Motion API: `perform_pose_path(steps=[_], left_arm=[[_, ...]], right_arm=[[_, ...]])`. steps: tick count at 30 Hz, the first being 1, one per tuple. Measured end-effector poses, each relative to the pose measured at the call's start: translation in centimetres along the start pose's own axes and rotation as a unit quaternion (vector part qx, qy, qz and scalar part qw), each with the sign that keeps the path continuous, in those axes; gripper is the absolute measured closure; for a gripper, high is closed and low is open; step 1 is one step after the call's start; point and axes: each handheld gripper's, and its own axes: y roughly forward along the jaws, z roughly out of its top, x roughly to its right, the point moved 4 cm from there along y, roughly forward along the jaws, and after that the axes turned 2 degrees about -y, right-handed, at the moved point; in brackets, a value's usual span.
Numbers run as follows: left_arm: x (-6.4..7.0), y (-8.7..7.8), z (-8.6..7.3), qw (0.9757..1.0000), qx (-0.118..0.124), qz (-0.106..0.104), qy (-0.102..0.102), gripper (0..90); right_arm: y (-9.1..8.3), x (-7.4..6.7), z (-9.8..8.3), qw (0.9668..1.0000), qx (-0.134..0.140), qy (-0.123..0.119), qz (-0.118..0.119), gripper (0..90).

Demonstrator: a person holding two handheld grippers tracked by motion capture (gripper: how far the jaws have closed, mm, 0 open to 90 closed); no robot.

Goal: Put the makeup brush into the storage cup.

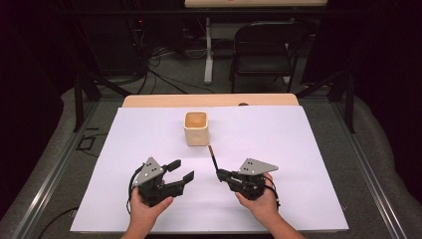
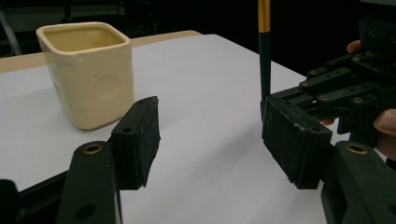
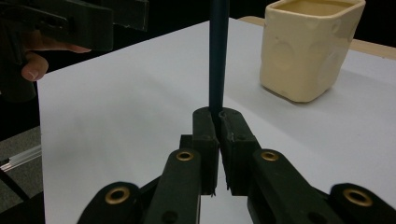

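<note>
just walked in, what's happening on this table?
A person holds a gripper in each hand over a white sheet on the table. The right gripper is shut on the lower end of a dark pencil that has a gold band near the top, and the pencil points toward the cream cup. The left gripper is open with nothing between its jaws and sits beside the right one. The cup stands upright, apart from both grippers; nothing shows inside it.
</note>
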Motion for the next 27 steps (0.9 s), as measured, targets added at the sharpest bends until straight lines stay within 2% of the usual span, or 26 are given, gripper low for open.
perform_pose_path(steps=[8, 12, 17, 27], left_arm=[[0.5, 1.1, 1.1, 0.9999, 0.000, -0.010, 0.004, 36.7], [0.7, 1.7, 1.6, 0.9998, 0.006, -0.018, -0.004, 36.7], [1.0, 2.4, 2.0, 0.9994, 0.001, -0.032, -0.010, 36.7], [1.6, 3.5, 2.7, 0.9986, 0.009, -0.047, -0.022, 36.9]], right_arm=[[-0.2, 0.4, -0.1, 0.9999, 0.006, 0.006, -0.007, 84.9], [-0.2, 0.5, -0.1, 0.9999, 0.010, 0.008, -0.009, 84.9], [-0.2, 0.6, -0.2, 0.9998, 0.011, 0.009, -0.012, 84.9], [-0.1, 0.5, -0.2, 0.9998, 0.013, 0.009, -0.012, 84.9]])
